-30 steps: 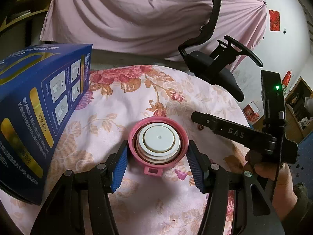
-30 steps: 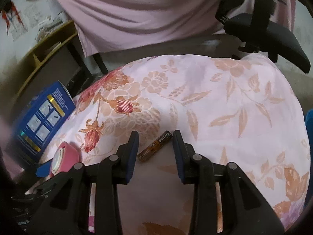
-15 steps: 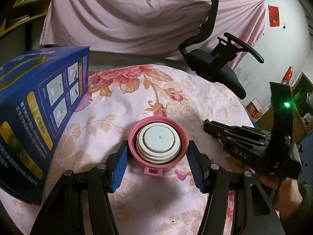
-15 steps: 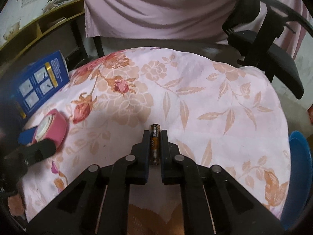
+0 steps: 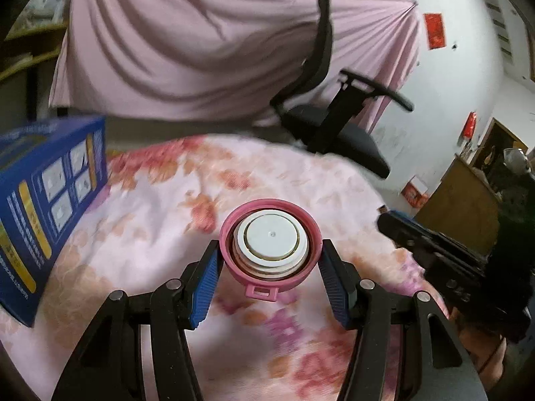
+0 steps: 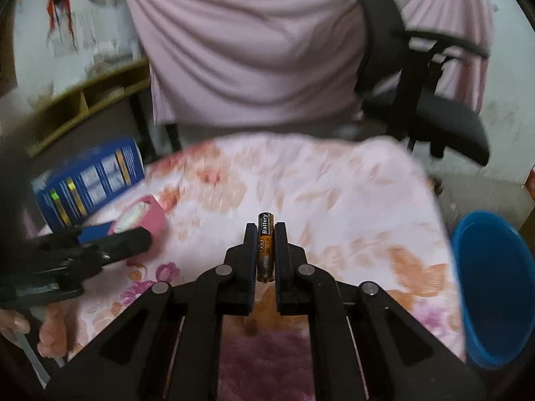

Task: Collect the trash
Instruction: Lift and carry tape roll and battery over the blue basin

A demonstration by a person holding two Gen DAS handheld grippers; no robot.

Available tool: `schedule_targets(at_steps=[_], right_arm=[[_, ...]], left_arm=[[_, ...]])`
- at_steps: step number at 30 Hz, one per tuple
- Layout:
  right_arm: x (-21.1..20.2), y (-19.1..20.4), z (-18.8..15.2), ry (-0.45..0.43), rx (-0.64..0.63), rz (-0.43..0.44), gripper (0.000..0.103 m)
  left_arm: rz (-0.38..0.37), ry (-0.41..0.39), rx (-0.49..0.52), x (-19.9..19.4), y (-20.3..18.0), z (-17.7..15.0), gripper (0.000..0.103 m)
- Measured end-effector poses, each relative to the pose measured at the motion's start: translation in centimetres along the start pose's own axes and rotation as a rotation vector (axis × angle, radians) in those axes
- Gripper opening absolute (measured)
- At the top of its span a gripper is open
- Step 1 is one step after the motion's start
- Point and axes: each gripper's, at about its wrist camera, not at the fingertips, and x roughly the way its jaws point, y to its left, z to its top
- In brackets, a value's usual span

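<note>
A pink bottle lid [image 5: 271,237] with a white inner disc sits between the blue pads of my left gripper [image 5: 270,260], which is shut on it just above the floral tablecloth [image 5: 160,220]. In the right wrist view the same lid [image 6: 147,215] shows at the left, in the left gripper [image 6: 117,235]. My right gripper [image 6: 265,226] is shut on an orange and black battery [image 6: 264,244], which points forward between its fingers, above the cloth. The right gripper's fingers [image 5: 418,237] reach in at the right edge of the left wrist view.
A blue cardboard box [image 5: 43,220] stands at the table's left edge. A blue bin [image 6: 495,284] sits on the floor beside the table's right edge. Behind the table are a black office chair [image 5: 334,127] and a pink draped cloth [image 6: 250,50].
The right gripper's jaws closed on the battery, which turned to point forward, and carried it off the cloth. The left gripper kept its hold on the lid and shifted over the table.
</note>
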Motion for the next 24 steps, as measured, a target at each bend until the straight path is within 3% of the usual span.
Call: schedule_targets(at_steps=[3, 12, 18, 24], right_arm=[[-3.0, -0.8, 0.0, -0.131, 0.019, 0.009, 0.030], [-10.1, -3.3, 0.6, -0.375, -0.054, -0.140, 0.030], [-13.5, -6.9, 0.4, -0.468, -0.031, -0.252, 0.030], [-15.7, -11.6, -0.3, -0.495, 0.042, -0.361, 0.030]], left_arm=[[0.005, -0.094, 0.040, -0.9, -2.2, 0.1, 0.052], [-0.013, -0.299, 0.129, -1.9, -10.1, 1.8, 0.052], [-0.053, -0.369, 0.220, -0.6, -16.3, 2.7, 0.052], [-0.091, -0.388, 0.292, 1.9, -21.8, 3.2, 0.052]])
